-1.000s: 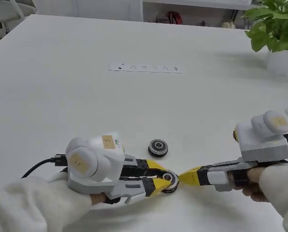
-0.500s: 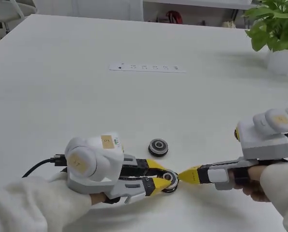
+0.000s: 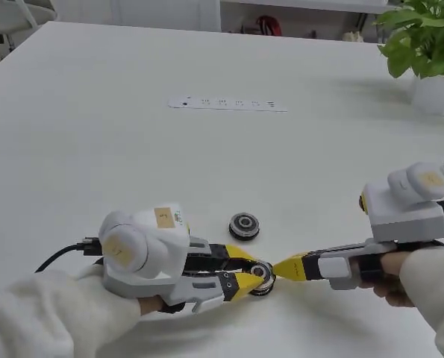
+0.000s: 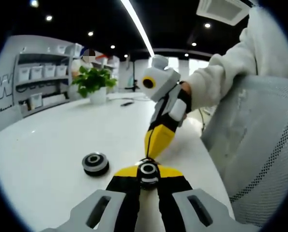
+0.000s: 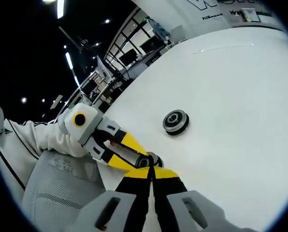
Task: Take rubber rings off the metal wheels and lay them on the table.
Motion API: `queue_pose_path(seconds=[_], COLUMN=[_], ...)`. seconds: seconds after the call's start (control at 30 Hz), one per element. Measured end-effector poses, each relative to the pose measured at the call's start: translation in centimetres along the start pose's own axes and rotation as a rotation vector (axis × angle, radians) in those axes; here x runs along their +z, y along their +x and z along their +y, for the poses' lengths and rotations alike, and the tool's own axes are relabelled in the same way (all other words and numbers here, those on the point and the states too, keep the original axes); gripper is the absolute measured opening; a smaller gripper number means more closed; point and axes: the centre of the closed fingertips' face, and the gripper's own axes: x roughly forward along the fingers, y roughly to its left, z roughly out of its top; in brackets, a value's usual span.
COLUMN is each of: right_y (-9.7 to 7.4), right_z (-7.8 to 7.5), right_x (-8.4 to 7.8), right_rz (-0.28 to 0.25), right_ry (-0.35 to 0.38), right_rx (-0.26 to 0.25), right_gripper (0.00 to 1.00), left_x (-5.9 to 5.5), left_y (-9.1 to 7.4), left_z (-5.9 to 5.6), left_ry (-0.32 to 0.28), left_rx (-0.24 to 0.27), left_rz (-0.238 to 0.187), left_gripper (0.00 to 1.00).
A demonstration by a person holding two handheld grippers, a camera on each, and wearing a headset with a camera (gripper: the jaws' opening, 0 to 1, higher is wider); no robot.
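Pinching a small metal wheel (image 3: 262,272) between its yellow-tipped jaws, the left gripper (image 3: 251,274) sits low in the lower middle of the head view, just above the white table (image 3: 132,112). A black cable (image 3: 57,257) trails from its back toward the lower left, and a white fleece sleeve (image 3: 35,313) covers the arm behind it. In the left gripper view the same wheel (image 4: 148,171) is clamped at the bottom centre, with one jaw on each side of it.

From the lower right of the head view, the right gripper (image 3: 280,269) points toward the left. Its jaws are pressed together to a narrow yellow point that meets the right edge of the clamped wheel. In the right gripper view the two jaws lie closed against each other at the bottom centre, their tip touching the wheel (image 5: 151,158) held out by the left gripper (image 5: 134,153). Whether the tip has caught any of the rubber cannot be told.

A second wheel (image 3: 244,224) lies flat on the table just above the clamped one in the head view, apart from both grippers, with a dark rubber ring (image 3: 244,236) around it. It sits left of centre in the left gripper view (image 4: 95,163) and right of centre in the right gripper view (image 5: 176,121).

A white power strip (image 3: 227,104) lies in the upper middle of the head view, and a potted plant (image 3: 423,37) stands at the upper right corner.
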Motion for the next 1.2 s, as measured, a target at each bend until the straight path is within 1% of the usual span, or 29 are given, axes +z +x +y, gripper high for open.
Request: queue_pose_path(seconds=[0.77, 1.2], right_y=[0.16, 0.26], right_z=[0.53, 0.84], right_x=[0.52, 0.47], right_rz=[-0.011, -0.009], right_ry=[0.003, 0.003], right_rx=[0.018, 0.034], right_gripper=[0.0, 0.0], left_x=[0.08, -0.01], left_y=[-0.3, -0.2], left_z=[0.07, 0.06], left_ry=[-0.014, -0.007], left_rx=[0.0, 0.001], left_rz=[-0.009, -0.006], left_gripper=[0.13, 0.13])
